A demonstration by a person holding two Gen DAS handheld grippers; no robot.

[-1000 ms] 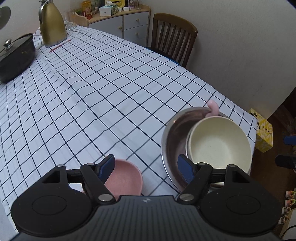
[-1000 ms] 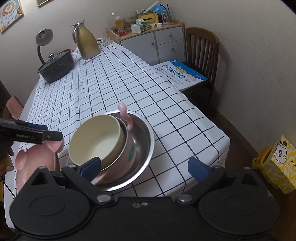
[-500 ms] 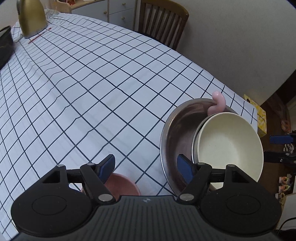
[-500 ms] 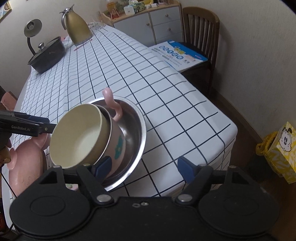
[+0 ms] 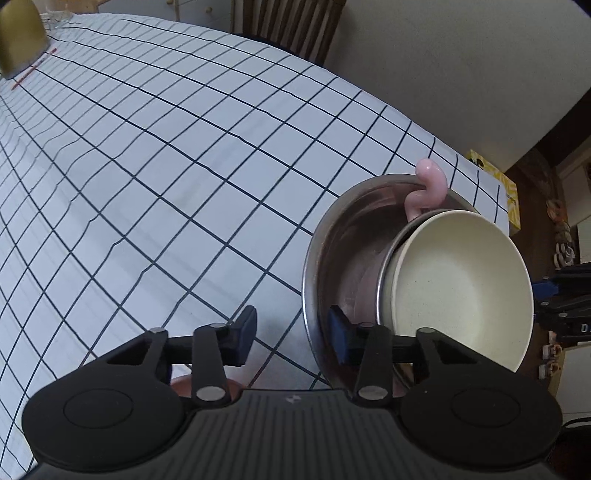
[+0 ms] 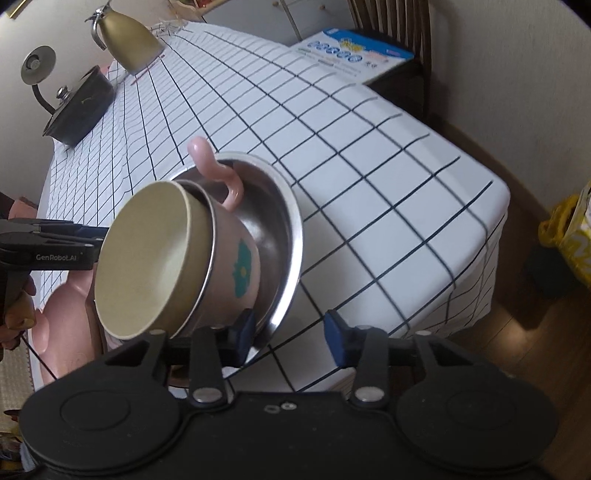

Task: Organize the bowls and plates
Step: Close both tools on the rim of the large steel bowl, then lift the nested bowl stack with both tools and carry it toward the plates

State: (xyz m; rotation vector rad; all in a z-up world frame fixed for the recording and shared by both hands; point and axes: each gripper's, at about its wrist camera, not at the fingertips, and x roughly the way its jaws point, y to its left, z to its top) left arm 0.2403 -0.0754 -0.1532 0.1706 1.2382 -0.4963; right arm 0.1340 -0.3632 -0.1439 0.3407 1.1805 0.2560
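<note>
Nearby, on the far end of the checked desk [image 6: 332, 122], stand a gold jug [image 6: 129, 40] and a black lidded pot [image 6: 79, 107]; a wooden chair [image 6: 391, 22] with a blue-and-white packet [image 6: 354, 51] on its seat sits beside it. At the near corner a steel bowl [image 5: 332, 258] holds a pink cup [image 6: 236, 266] with a teal flower and curly handle, and a cream bowl [image 5: 461, 288] is nested in that. A pink pig-shaped plate [image 6: 62, 317] lies alongside. The left tongs [image 5: 291, 336] straddle the steel rim, and the right tongs [image 6: 288, 334] straddle its opposite edge; both have just been closing, pads not yet pressing.
</note>
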